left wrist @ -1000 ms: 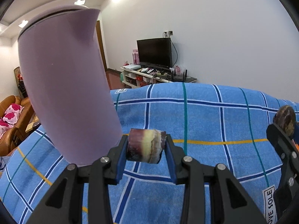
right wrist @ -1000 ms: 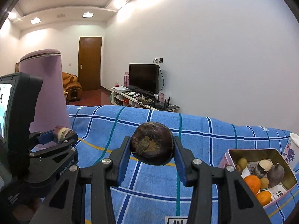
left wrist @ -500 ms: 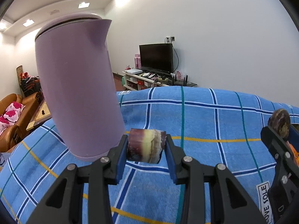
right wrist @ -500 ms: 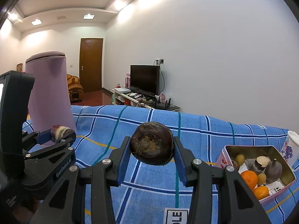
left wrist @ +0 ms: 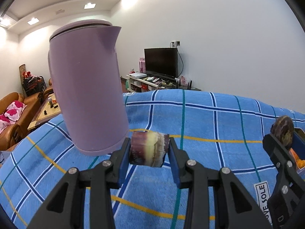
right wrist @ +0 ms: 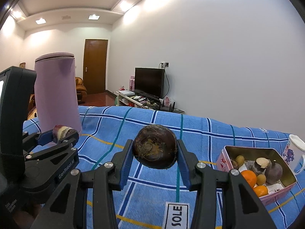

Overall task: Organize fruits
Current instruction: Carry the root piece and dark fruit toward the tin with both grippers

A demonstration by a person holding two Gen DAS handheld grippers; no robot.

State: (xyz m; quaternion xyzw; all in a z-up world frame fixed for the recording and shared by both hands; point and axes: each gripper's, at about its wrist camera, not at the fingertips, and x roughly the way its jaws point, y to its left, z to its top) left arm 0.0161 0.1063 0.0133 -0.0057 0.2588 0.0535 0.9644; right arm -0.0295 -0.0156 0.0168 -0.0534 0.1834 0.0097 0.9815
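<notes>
Blue checked cloth (right wrist: 148, 122) below; both grippers level, each clamping fruit.

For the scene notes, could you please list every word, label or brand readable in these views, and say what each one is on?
"GenRobot.AI": side of the left gripper, seen from the right wrist.
"SOLE": white tag on the blue checked cloth, right wrist view.
"VE SOLE": the same tag in the left wrist view, first letters cut off.
Print on the paper in the pink tin: too small to read.
Floral mug: no readable words.
</notes>
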